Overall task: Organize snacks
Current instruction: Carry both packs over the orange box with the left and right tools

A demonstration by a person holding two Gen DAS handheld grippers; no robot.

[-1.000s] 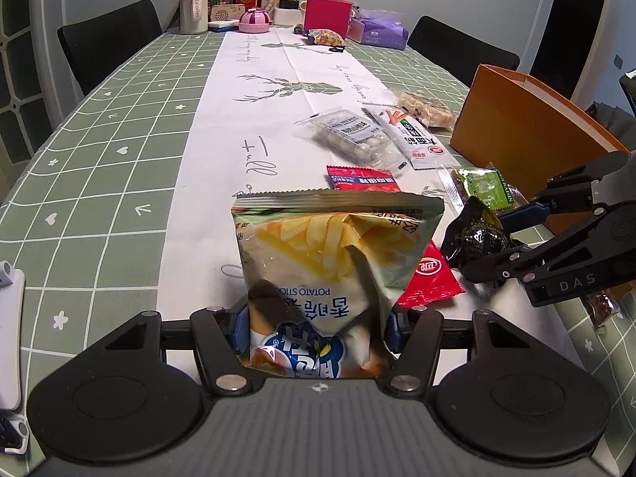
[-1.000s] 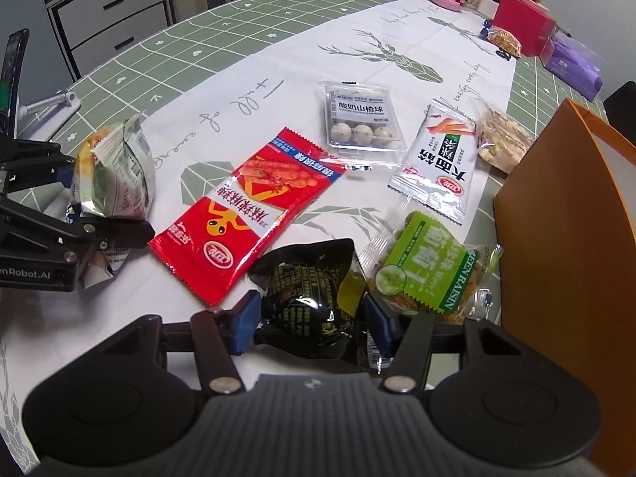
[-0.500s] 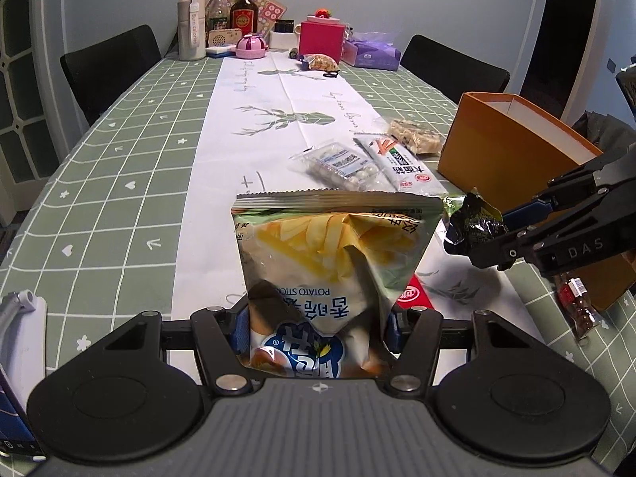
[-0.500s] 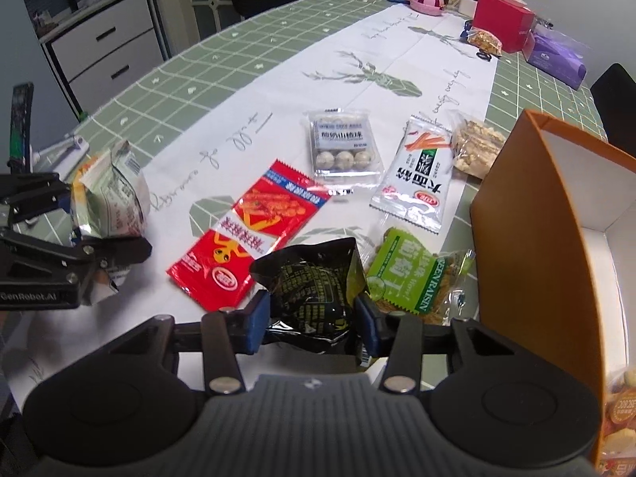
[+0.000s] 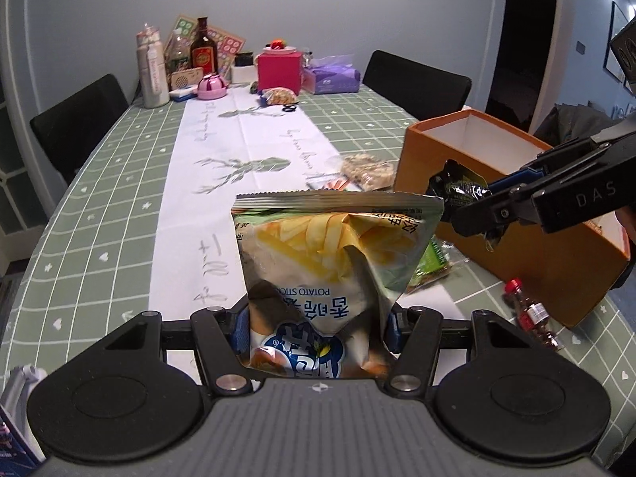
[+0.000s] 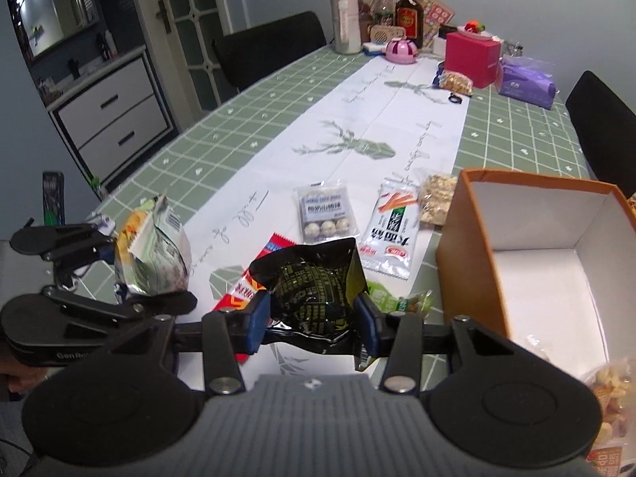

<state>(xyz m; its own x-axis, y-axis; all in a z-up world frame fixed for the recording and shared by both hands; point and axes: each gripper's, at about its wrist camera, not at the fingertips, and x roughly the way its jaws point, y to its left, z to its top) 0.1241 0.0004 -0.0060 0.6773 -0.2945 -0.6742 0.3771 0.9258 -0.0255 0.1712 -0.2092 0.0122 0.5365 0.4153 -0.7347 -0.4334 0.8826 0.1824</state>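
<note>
Both raised | left fingers (image 5: 318, 328) grip chip bag (image 5: 330, 262) | right fingers (image 6: 314, 320) grip black packet (image 6: 314, 282) | right view: box (image 6: 469, 246) interior

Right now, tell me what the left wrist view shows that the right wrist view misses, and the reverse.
Only the left wrist view shows the small red-capped bottle lying beside the orange box.

Only the right wrist view shows the snack bag already inside the box, and the drawer cabinet.

Both show the left gripper clamping the potato sticks bag and the right gripper clamping the black packet.
</note>
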